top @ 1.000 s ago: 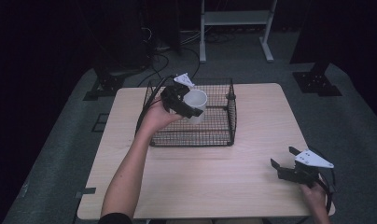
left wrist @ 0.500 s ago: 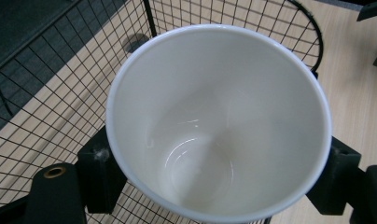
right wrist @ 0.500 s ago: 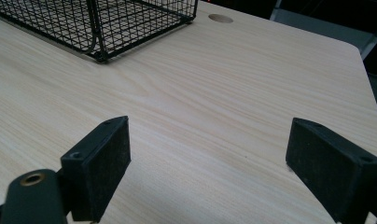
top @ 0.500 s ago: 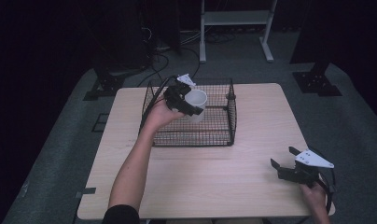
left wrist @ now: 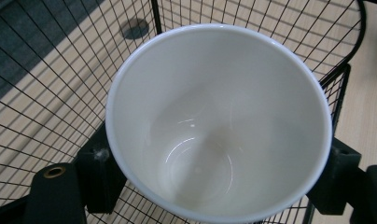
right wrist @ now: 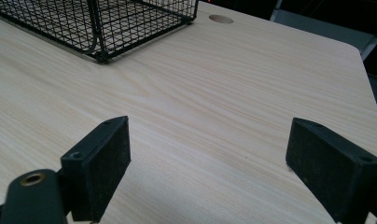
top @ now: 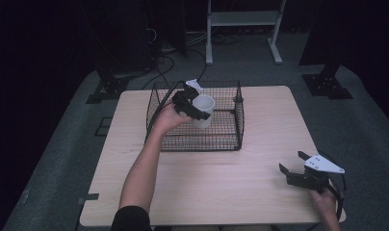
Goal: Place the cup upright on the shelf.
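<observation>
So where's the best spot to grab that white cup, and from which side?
Across its outer wall just below the rim, coming from the side, as the left gripper does now. The cup is round and smooth, with no handle in sight, so one jaw on each opposite side of the wall squeezes evenly. It is empty, so tilting spills nothing.

Left gripper [top: 198, 107] clamped, arm extended; right gripper [top: 293, 168] gapes low.

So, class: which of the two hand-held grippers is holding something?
The left hand-held gripper, over the wire basket: its jaws clamp a white cup. The right hand-held gripper is open above bare table.
</observation>
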A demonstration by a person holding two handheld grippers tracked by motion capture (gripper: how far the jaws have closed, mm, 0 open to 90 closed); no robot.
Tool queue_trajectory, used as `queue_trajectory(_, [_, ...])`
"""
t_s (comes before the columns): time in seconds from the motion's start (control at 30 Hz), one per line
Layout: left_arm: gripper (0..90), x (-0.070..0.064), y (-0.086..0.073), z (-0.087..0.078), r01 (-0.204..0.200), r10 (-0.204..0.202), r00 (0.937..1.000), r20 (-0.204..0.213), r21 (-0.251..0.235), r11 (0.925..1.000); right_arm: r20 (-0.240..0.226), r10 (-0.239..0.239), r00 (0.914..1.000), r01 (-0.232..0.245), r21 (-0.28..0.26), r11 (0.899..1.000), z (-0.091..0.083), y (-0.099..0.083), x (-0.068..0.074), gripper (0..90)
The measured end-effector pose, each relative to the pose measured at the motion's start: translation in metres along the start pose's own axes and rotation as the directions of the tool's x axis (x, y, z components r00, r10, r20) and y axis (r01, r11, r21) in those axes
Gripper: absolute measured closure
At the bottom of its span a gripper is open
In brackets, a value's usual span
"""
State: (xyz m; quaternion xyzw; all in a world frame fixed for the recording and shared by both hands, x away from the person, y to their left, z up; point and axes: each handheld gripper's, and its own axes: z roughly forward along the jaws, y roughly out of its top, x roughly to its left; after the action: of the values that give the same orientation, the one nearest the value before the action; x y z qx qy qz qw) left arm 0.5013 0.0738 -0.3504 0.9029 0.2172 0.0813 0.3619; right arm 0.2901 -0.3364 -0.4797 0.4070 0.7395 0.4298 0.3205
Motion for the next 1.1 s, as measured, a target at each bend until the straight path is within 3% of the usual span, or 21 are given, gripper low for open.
queue_trajectory(0.73, [20.9, 0.014, -0.01, 0.032, 0.053, -0.056, 0.997, 0.054, 0.054, 0.9971, -0.004, 0.003, 1.0, -0.003, -0.003, 1.0, 0.0, 0.0, 0.0, 13.1])
queue_trajectory(1.1, [20.9, 0.015, -0.013, 0.043, 0.058, -0.065, 0.9955, 0.069, 0.089, 0.9943, -0.004, 0.003, 1.0, -0.003, -0.003, 1.0, 0.0, 0.0, 0.0, 13.1])
